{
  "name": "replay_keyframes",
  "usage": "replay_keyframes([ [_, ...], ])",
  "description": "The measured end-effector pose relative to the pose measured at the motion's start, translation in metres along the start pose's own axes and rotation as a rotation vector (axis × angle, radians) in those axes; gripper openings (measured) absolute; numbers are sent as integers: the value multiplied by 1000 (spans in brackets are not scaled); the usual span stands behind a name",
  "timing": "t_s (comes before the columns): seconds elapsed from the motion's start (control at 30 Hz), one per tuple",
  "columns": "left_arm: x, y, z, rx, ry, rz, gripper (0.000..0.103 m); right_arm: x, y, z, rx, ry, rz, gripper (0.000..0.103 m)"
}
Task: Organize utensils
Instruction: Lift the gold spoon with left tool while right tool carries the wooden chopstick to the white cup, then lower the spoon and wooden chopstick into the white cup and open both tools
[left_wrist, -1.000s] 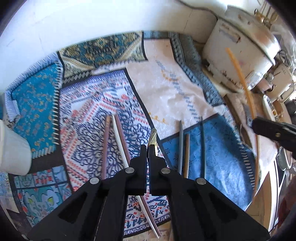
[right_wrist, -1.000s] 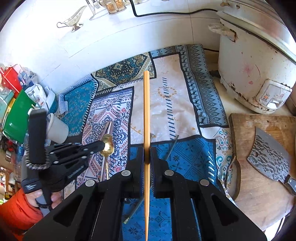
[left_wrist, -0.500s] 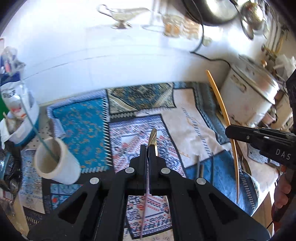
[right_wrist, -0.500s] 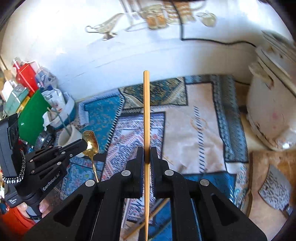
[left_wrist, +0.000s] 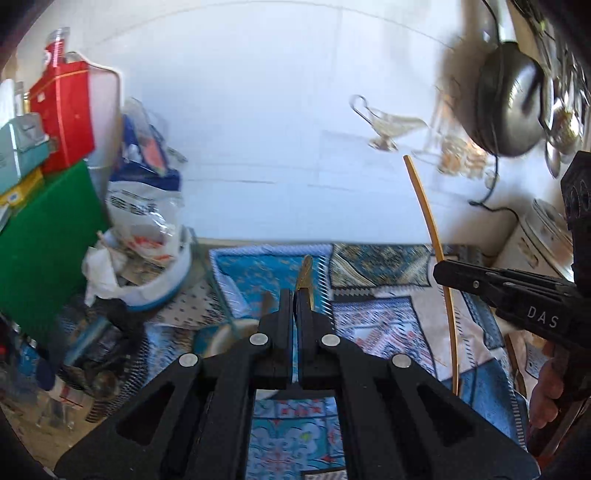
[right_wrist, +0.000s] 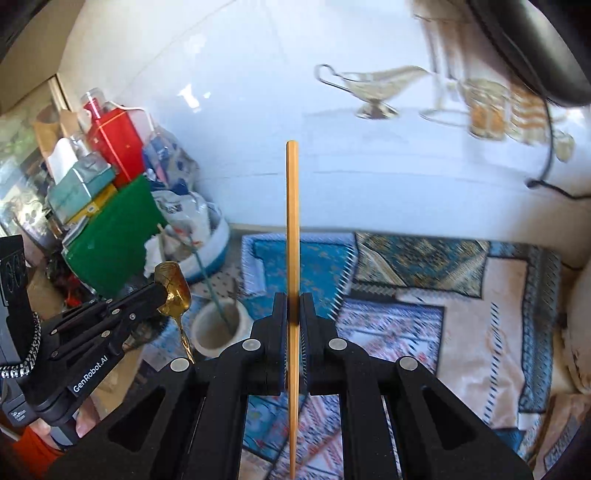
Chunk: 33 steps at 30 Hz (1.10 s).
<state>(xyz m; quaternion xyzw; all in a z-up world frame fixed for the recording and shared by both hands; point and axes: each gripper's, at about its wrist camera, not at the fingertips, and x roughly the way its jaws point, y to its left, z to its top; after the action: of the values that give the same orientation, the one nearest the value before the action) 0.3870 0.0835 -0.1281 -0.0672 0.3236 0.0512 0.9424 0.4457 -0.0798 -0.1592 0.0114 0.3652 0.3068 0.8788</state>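
My left gripper (left_wrist: 293, 295) is shut on a gold spoon (left_wrist: 306, 271), whose bowl shows edge-on past the fingertips. From the right wrist view the same gripper (right_wrist: 162, 291) holds the spoon (right_wrist: 173, 288) bowl up, handle hanging down, just left of a white cup (right_wrist: 218, 328). The cup (left_wrist: 223, 334), with a thin stick in it, is partly hidden behind my left fingers. My right gripper (right_wrist: 293, 299) is shut on a long wooden chopstick (right_wrist: 291, 221) that points up. In the left wrist view the right gripper (left_wrist: 443, 273) and its chopstick (left_wrist: 430, 225) stand at the right, above the patchwork cloth (left_wrist: 373, 262).
Clutter crowds the left: a green box (right_wrist: 118, 229), a red box (right_wrist: 114, 144) and a bag in a white bowl (right_wrist: 207, 236). A metal gravy boat (right_wrist: 373, 88) sits on the wall shelf. A dark pot (left_wrist: 509, 103) hangs at upper right, with a cable below it.
Both grippers have risen and swung left across the cloth towards the cup, each keeping its utensil. The utensils lying on the cloth and the rice cooker have dropped out of view.
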Motion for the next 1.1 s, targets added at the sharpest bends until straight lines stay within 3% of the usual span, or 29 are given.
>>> replay_keyframes([
  [0.23,-10,51,21,-49,-75,50,0,38,36,25,19,-27,42,6],
  [0.5,1,85,36,-68,-152,66,0,89,65,36,28,-70,-36,6],
  [0.8,43,113,25,-72,-123,70,0,127,66,18,108,-141,-140,6],
  [1.1,76,105,3,-10,-55,27,0,137,67,-5,91,-98,-208,6],
])
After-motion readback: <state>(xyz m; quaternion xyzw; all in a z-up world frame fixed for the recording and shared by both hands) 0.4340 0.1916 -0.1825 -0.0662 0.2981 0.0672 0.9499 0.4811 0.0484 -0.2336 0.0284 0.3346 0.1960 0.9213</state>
